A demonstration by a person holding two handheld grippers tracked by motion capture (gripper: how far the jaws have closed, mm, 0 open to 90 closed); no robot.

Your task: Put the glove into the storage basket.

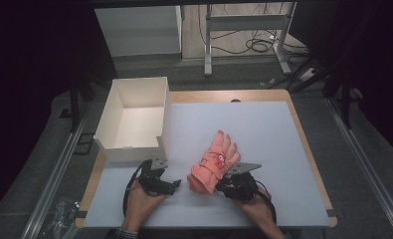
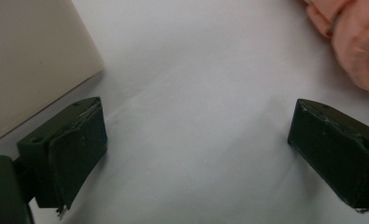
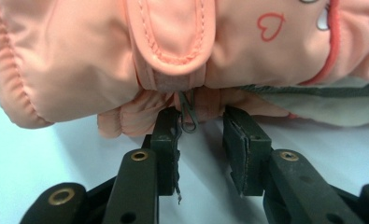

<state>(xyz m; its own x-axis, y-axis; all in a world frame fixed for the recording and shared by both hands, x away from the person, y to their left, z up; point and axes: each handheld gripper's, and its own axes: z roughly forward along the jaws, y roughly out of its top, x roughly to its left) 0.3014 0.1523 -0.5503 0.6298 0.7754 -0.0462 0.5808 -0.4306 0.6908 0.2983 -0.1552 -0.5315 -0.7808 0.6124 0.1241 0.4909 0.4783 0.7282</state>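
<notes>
A pink padded glove [image 1: 215, 162] lies on the white table top [image 1: 268, 129], fingers pointing away, cuff toward the person. Up close, the glove [image 3: 102, 56] shows a strap and a small red heart outline. My right gripper [image 1: 220, 182] sits at the glove's right side near the cuff. Its jaws [image 3: 201, 116] stand a little apart with their tips against the glove's lower edge, a small grey cord loop [image 3: 188, 117] hanging between them. My left gripper [image 1: 177, 184] rests on the table left of the cuff, open [image 2: 196, 149] and holding nothing, with the glove [image 2: 359, 46] ahead to its right.
An open white cardboard box [image 1: 132, 153] stands at the table's back left, its wall [image 2: 28, 60] close beside my left gripper. The table's wooden edge [image 1: 308, 149] runs along the right. Desk legs and cables lie on the floor beyond.
</notes>
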